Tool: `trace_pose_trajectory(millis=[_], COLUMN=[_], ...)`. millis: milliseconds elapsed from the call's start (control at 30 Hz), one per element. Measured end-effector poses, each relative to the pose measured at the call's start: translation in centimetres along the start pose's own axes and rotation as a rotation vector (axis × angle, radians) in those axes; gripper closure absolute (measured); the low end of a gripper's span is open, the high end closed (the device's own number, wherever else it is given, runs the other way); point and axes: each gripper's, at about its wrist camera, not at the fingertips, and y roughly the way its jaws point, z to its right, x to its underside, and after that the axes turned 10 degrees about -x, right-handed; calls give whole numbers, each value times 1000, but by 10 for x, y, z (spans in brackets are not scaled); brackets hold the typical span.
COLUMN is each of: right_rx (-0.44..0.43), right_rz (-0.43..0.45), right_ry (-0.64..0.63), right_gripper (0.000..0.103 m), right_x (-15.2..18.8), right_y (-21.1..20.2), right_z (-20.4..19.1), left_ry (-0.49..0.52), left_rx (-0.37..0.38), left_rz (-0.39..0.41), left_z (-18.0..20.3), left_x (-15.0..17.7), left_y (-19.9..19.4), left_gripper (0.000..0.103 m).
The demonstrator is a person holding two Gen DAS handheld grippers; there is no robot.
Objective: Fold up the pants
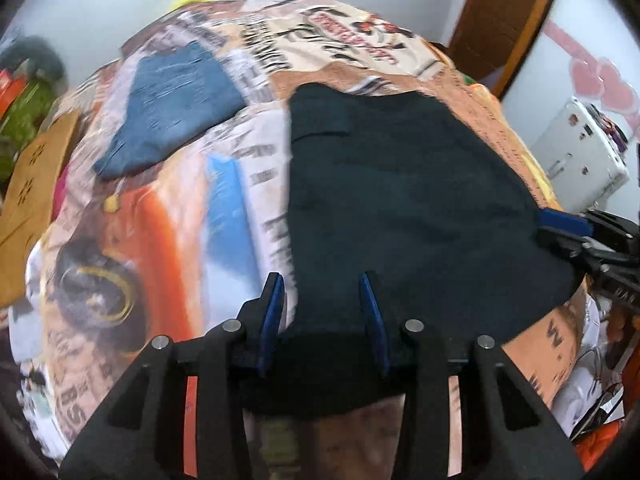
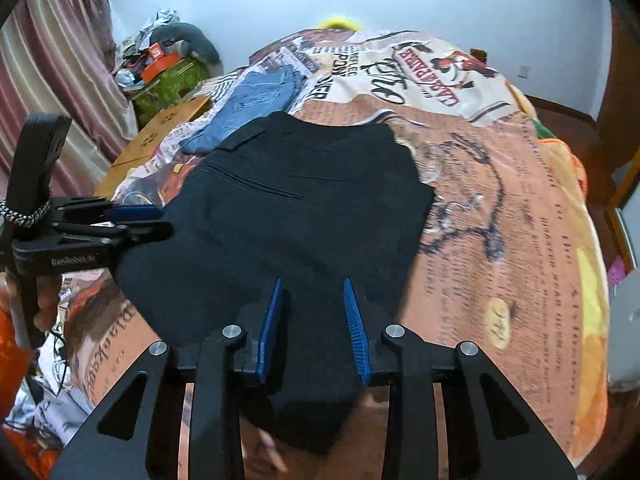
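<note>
Dark navy pants (image 1: 400, 184) lie flat on a printed bedspread (image 1: 160, 240), waistband at the far end; they also show in the right wrist view (image 2: 288, 208). My left gripper (image 1: 324, 296) is open over the pants' near left edge, cloth lying between and under its blue pads. My right gripper (image 2: 314, 300) is open over the pants' near edge, cloth running under it. The right gripper also shows at the pants' right edge (image 1: 568, 228) in the left wrist view; the left gripper shows at the left edge (image 2: 140, 220) in the right wrist view.
Folded blue jeans (image 1: 172, 108) lie at the far left of the bed, also in the right wrist view (image 2: 256, 100). A cardboard box (image 2: 160, 136) and a cluttered green bag (image 2: 168, 76) stand left of the bed. A white device (image 1: 580, 152) sits right. Walls lie behind.
</note>
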Motion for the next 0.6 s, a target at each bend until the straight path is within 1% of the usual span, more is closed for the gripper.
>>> trace_pose_trajectory(millis=[33, 100, 167, 267, 367, 467, 533, 600], right_rx=[12, 52, 49, 34, 22, 34, 36, 30], right_rz=[-1, -7, -9, 4, 24, 56, 71, 85], right_ry=[-4, -4, 16, 64, 80, 68, 61, 55], right_gripper=[76, 76, 76, 75, 73, 72, 72, 72], right_x=[3, 9, 14, 17, 12, -3, -13, -25], right_y=[-3, -9, -15, -25, -33, -36, -34, -29], right_z=[1, 3, 9, 16, 19, 21, 22, 25], left_ry=[-19, -73, -109, -94, -69, -57, -58, -60], left_rx=[3, 36, 61, 32, -11, -40, -46, -37], left_rz=[-5, -13, -20, -11, 3, 32, 47, 57], left_z=[-7, -19, -26, -24, -22, -22, -22, -23], left_x=[5, 13, 18, 16, 4, -15, -30, -45], left_y=[-1, -2, -4, -12, -20, -24, -25, -21], left_gripper=[58, 53, 52, 52, 52, 52, 52, 52])
